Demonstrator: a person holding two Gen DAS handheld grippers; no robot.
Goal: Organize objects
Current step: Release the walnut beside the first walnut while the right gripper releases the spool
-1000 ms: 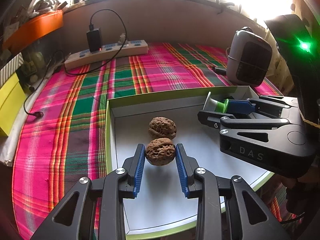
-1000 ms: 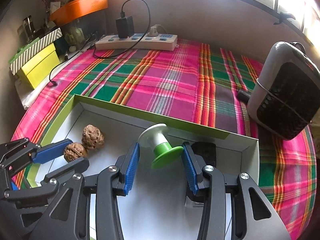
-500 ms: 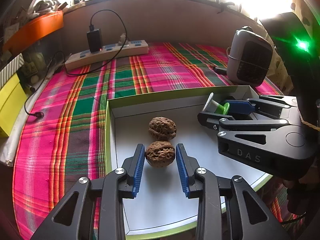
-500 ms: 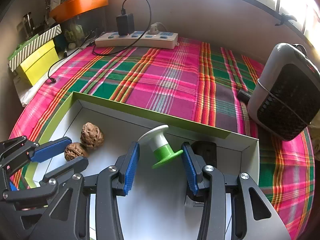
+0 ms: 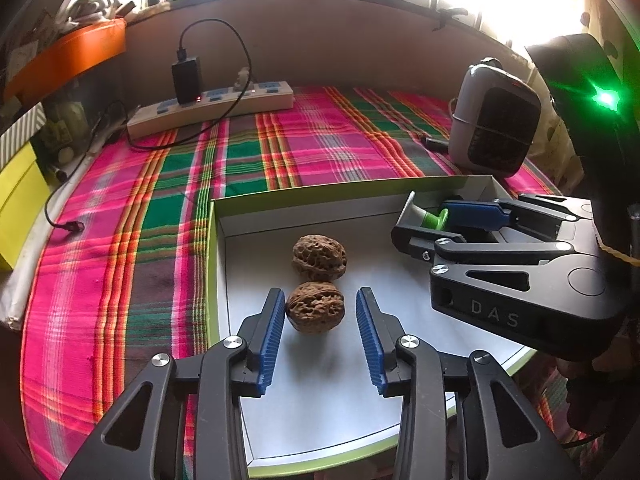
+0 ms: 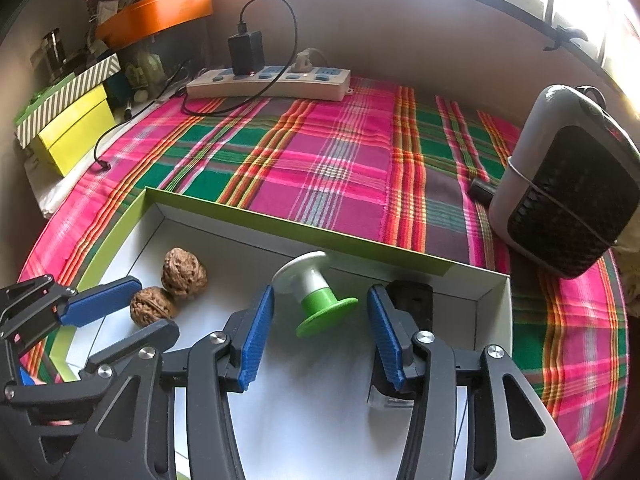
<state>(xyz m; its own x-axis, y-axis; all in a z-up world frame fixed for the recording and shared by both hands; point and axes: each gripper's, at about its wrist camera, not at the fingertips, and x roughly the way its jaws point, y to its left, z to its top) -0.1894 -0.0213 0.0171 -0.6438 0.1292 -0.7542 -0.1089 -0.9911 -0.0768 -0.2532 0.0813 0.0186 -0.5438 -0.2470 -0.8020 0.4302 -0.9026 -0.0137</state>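
Two brown walnuts lie touching on the white floor of a green-rimmed box (image 5: 304, 196). The near walnut (image 5: 315, 307) sits between the blue pads of my open left gripper (image 5: 320, 318); the far walnut (image 5: 319, 257) lies just beyond. Both walnuts show in the right wrist view (image 6: 152, 306) (image 6: 184, 274). My right gripper (image 6: 320, 320) is open around a green-and-white spool (image 6: 316, 292) lying tilted on the box floor (image 6: 320, 400). The right gripper also shows in the left wrist view (image 5: 448, 220). A black block (image 6: 412, 302) lies behind the right finger.
The box rests on a pink-green plaid cloth (image 5: 280, 144). A white power strip with a black charger (image 5: 212, 106) lies at the back. A grey-black fan heater (image 5: 496, 128) stands at the right. Yellow and striped boxes (image 6: 72, 120) sit at the far left.
The left gripper's jaws have opened, and the near walnut now rests on the box floor. The right gripper's jaws have opened wider, and the spool has settled, tilted, onto the floor.
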